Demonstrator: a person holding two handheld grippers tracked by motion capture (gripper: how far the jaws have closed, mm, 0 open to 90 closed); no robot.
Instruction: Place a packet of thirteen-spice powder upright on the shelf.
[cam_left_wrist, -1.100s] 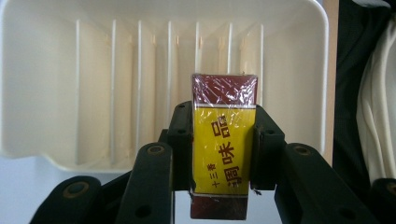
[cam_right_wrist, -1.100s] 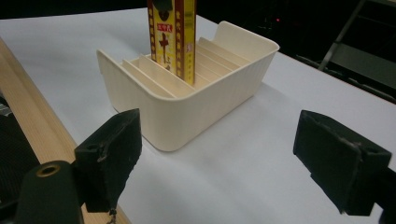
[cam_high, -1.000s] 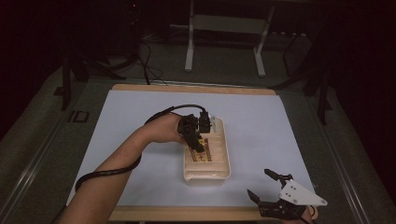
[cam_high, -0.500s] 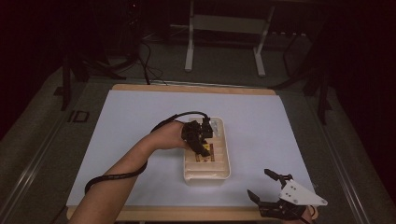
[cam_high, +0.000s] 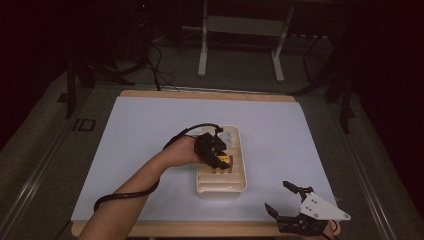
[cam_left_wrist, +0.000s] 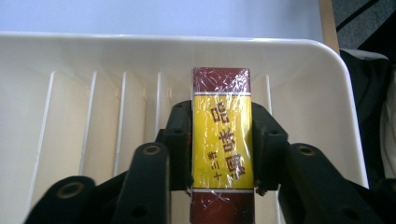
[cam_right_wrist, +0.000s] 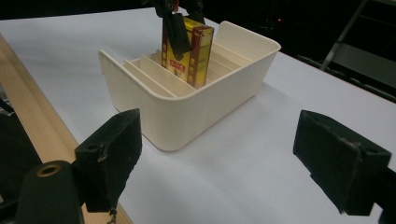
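Observation:
A cream slotted bin (cam_high: 239, 181) (cam_left_wrist: 70, 60) (cam_right_wrist: 187, 112) stands in the middle of the white mat. My left gripper (cam_high: 216, 156) (cam_left_wrist: 222, 140) is shut on a yellow and dark red box (cam_high: 224, 161) (cam_left_wrist: 222, 140) (cam_right_wrist: 192, 46) wrapped in clear film. The box stands upright, its lower end down between the bin's dividers. My right gripper (cam_high: 286, 199) (cam_right_wrist: 233, 158) stands open near the table's front right edge, facing the bin, nothing between its jaws.
The white mat (cam_high: 150, 125) covers a wooden table (cam_high: 200, 228). A small pale item (cam_high: 228, 138) lies at the bin's far end. A metal stand (cam_high: 240, 45) and cables lie on the dark floor beyond the table.
My left hand has moved toward me along the bin and lowered the box between the dividers. The right gripper has stayed still.

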